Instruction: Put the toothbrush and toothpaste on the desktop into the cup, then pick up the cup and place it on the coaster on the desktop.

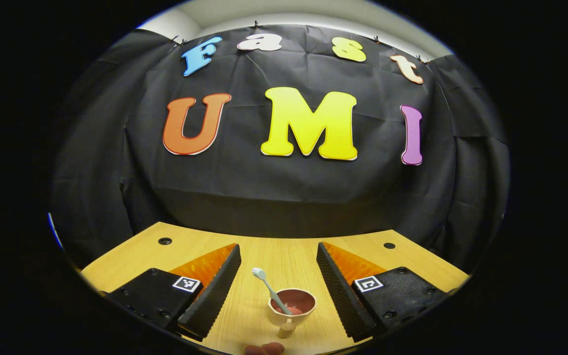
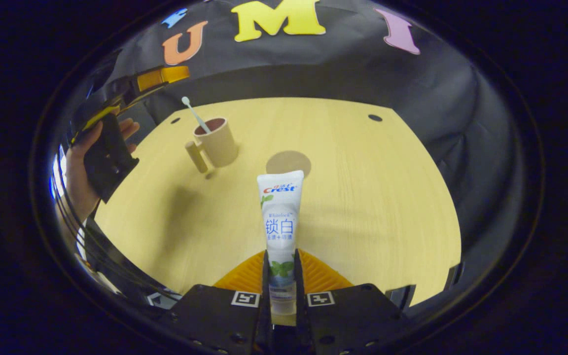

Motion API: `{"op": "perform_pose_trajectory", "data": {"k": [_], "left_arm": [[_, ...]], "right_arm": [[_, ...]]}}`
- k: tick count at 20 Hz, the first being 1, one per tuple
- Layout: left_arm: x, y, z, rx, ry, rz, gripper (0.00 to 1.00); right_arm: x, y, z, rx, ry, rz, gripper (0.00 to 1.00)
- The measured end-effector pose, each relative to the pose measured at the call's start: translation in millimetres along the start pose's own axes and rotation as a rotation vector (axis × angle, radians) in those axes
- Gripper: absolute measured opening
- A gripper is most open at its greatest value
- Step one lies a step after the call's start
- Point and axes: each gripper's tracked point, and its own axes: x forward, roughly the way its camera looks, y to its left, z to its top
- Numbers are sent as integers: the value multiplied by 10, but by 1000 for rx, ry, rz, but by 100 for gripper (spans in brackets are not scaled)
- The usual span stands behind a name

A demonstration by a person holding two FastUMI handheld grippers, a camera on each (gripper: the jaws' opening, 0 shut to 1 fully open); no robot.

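Observation:
A beige cup (image 1: 291, 308) with a dark red inside stands on the wooden desktop (image 1: 284, 256), a pale toothbrush (image 1: 266, 286) leaning in it head up. My left gripper (image 1: 279, 281) hangs open above and behind the cup, fingers wide apart on either side. In the right gripper view the same cup (image 2: 216, 143) with the toothbrush (image 2: 194, 113) sits at the far left, its handle toward me. My right gripper (image 2: 281, 268) is shut on a white toothpaste tube (image 2: 279, 212), held above the desk and pointing forward. A round brown coaster (image 2: 288, 163) lies beyond the tube's end.
The left gripper (image 2: 116, 128) and the hand (image 2: 79, 182) holding it show at the left of the right gripper view, near the cup. Cable holes (image 2: 375, 118) mark the desk's far corners. Black cloth walls close the back and sides.

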Motion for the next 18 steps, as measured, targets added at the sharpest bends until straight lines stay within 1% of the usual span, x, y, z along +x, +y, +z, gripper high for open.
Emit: {"op": "perform_pose_trajectory", "data": {"k": [3,6,8,10,11,12,14,18], "left_arm": [[-280,152,262,-9,-13,43,97],[-554,346,500,-9,-27,94,97],[-700,472,574,-9,-16,135,97],[-832,539,599,-27,6,163,97],[-874,537,584,-42,20,162,87],[-917,515,533,-56,46,159,97],[-1000,563,441,-76,89,187,97],[-1126,576,341,-105,134,246,97]], "right_arm": [[72,283,574,-54,-153,55,20],[179,645,1236,-74,-319,129,20],[285,869,1586,-80,-404,174,20],[361,1125,1913,-99,-492,239,22],[351,1263,2062,-114,-550,286,20],[375,1391,2200,-131,-601,321,20],[507,1537,2413,-172,-667,339,22],[850,1708,2566,-176,-732,377,22]]}}
